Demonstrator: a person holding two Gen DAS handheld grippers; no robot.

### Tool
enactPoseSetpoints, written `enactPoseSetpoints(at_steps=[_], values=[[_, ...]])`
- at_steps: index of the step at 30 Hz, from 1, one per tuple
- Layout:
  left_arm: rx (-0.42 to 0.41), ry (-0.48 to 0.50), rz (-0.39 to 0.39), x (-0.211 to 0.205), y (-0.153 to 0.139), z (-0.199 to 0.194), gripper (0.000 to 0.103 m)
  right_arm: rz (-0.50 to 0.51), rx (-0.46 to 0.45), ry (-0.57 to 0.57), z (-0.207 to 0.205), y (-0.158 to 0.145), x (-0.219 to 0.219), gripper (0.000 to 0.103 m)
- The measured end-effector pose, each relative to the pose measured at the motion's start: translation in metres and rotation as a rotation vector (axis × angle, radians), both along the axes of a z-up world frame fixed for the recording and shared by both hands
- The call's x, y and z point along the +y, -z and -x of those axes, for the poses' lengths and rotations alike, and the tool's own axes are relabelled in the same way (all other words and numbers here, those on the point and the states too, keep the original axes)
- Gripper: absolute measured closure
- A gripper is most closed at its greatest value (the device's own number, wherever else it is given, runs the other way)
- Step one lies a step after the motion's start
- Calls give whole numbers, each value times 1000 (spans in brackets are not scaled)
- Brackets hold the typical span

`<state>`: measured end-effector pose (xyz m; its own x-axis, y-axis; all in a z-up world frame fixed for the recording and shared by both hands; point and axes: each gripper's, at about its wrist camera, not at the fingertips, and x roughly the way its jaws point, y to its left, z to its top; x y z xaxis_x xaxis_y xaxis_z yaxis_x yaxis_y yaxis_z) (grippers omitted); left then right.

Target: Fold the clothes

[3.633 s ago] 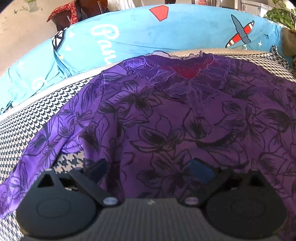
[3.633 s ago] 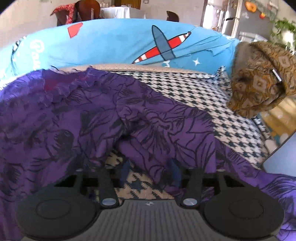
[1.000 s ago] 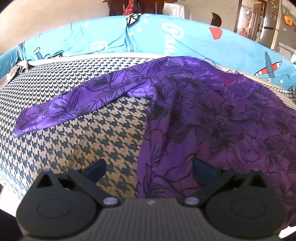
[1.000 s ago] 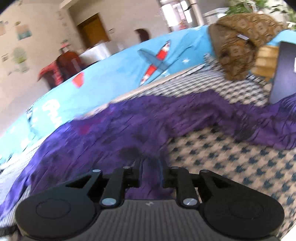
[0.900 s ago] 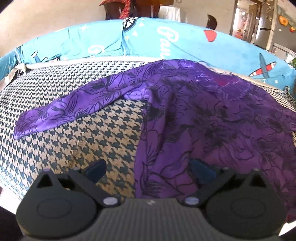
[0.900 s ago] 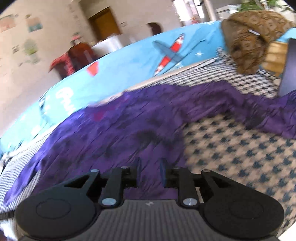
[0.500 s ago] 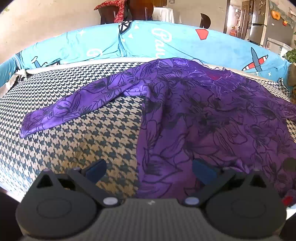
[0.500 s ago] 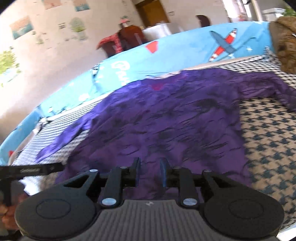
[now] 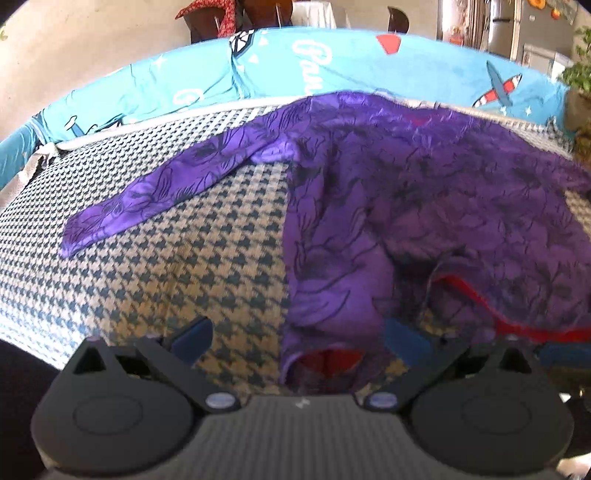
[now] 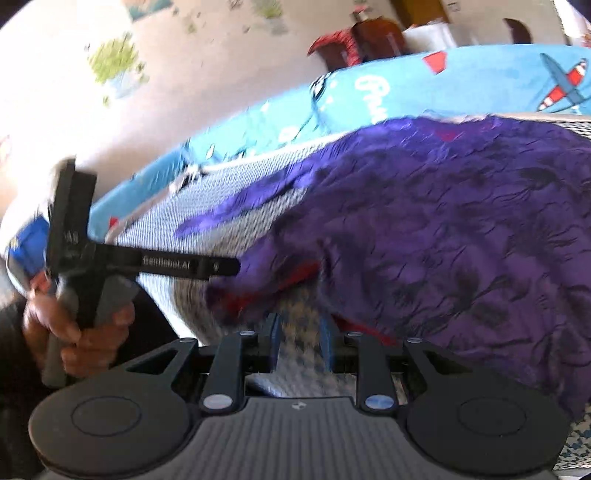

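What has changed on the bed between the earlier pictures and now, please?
The purple floral blouse has had its lower hem lifted and turned, so red lining shows near the left gripper. The right gripper swung across toward the left one; no cloth shows between its pads. The sleeve and houndstooth cover stayed.

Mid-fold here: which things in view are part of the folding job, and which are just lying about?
Job:
purple floral garment
left gripper
right gripper
houndstooth surface it lies on

Lying about:
blue aeroplane-print cover
red cloth on chair
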<state>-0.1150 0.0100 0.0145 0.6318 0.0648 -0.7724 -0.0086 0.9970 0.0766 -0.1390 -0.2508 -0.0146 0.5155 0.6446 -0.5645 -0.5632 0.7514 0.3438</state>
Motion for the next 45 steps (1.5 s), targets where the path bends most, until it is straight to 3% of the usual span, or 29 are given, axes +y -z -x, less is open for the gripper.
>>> enactPoseSetpoints(at_steps=[10, 15, 22, 27, 31, 35, 41, 45], values=[[106, -39, -96, 3, 22, -9, 0, 113, 4, 15, -13, 16, 28, 79], [96, 2, -26, 5, 17, -5, 0, 167, -13, 69, -20, 20, 35, 78], [124, 15, -52, 0, 25, -6, 0, 90, -71, 237, -37, 11, 20, 78], [161, -40, -81, 6, 34, -13, 0, 14, -76, 347, -49, 3, 4, 78], [134, -100, -10, 19, 33, -19, 0, -38, -63, 412, -57, 1, -6, 78], [109, -121, 8, 22, 34, -25, 0, -43, -48, 413, -58, 0, -6, 78], [91, -82, -35, 8, 41, -30, 0, 1, -72, 328, -45, -1, 2, 78], [64, -115, -7, 13, 41, -33, 0, 15, -75, 288, -40, 1, 4, 78]])
